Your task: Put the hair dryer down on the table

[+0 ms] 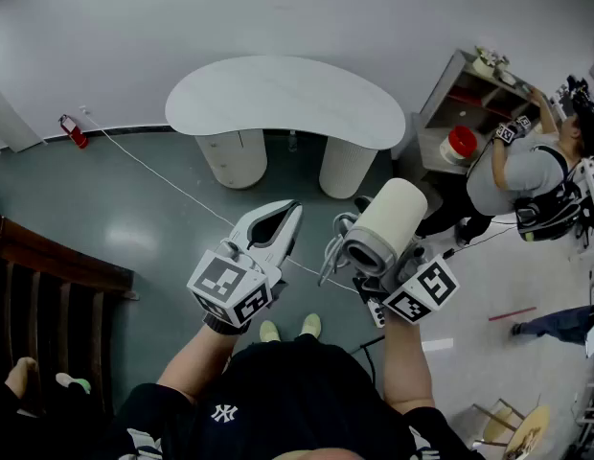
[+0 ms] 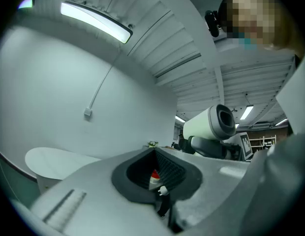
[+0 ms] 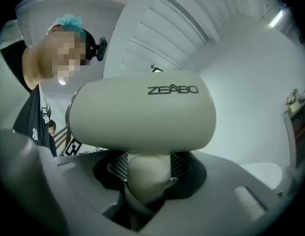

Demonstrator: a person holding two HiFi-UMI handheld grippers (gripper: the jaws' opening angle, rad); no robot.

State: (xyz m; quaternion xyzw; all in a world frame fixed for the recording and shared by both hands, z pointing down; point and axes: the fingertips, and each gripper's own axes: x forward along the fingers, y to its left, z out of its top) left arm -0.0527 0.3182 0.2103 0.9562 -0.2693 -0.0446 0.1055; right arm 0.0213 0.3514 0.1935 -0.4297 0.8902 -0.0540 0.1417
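A cream hair dryer (image 1: 380,226) is held up in the air by its handle, with my right gripper (image 1: 345,257) shut on it. In the right gripper view its barrel (image 3: 142,114) lies crosswise above the jaws and the handle (image 3: 147,173) sits pinched between them. My left gripper (image 1: 289,213) hangs beside it at the left, shut with nothing in it; its view shows the hair dryer (image 2: 211,124) off to the right. The white kidney-shaped table (image 1: 278,94) stands ahead, well below both grippers, and also shows as table (image 2: 54,161) and table (image 3: 263,171).
The table rests on two round pedestals (image 1: 235,156). A white cable (image 1: 172,185) runs over the green floor from a red extinguisher (image 1: 74,130). A person (image 1: 527,175) works at a shelf (image 1: 450,113) at right. Dark wooden furniture (image 1: 48,286) stands at left.
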